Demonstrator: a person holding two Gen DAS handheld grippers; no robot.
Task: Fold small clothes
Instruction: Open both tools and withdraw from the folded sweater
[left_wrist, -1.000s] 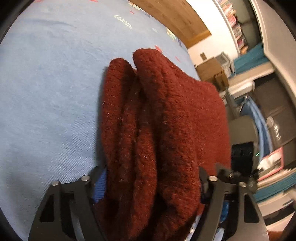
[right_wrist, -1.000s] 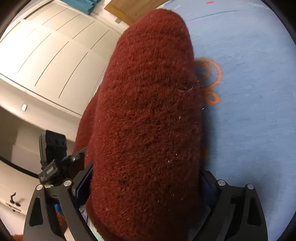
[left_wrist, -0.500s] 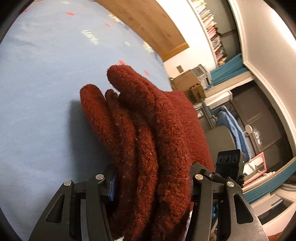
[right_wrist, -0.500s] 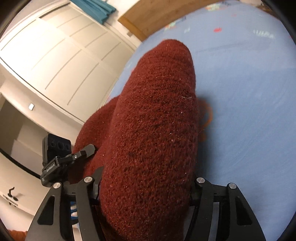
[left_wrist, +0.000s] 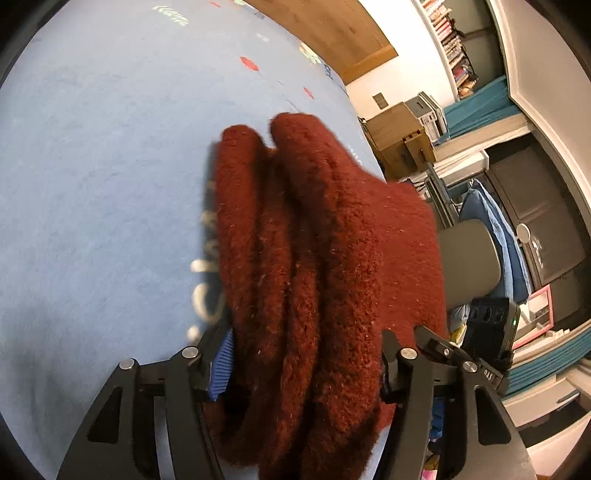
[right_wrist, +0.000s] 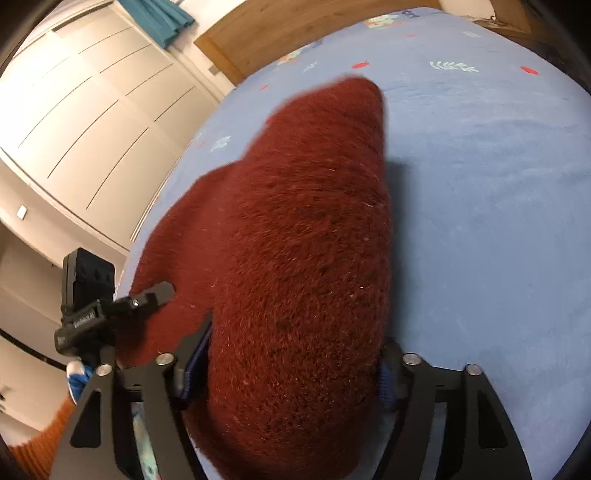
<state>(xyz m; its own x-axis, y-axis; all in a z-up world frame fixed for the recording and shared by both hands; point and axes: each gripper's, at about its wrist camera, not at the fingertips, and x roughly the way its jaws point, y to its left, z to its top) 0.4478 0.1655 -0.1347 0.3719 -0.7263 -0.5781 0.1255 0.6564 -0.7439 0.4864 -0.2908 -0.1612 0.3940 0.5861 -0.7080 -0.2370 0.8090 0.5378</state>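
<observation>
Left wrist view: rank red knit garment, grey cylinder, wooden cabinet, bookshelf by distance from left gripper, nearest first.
1. red knit garment, clamped in the left gripper
2. grey cylinder, right
3. wooden cabinet, upper right
4. bookshelf, far top right

My dark red garment (left_wrist: 325, 258): fuzzy, rough knit wool. Bedsheet (left_wrist: 92, 166): smooth matt blue cloth. My left gripper (left_wrist: 303, 354) and right gripper (right_wrist: 291, 365): matt black plastic. Headboard (right_wrist: 295, 29): wood.

left hand-held gripper (left_wrist: 301, 354): clamped, loosening | right hand-held gripper (right_wrist: 291, 363): clamped, loosening
</observation>
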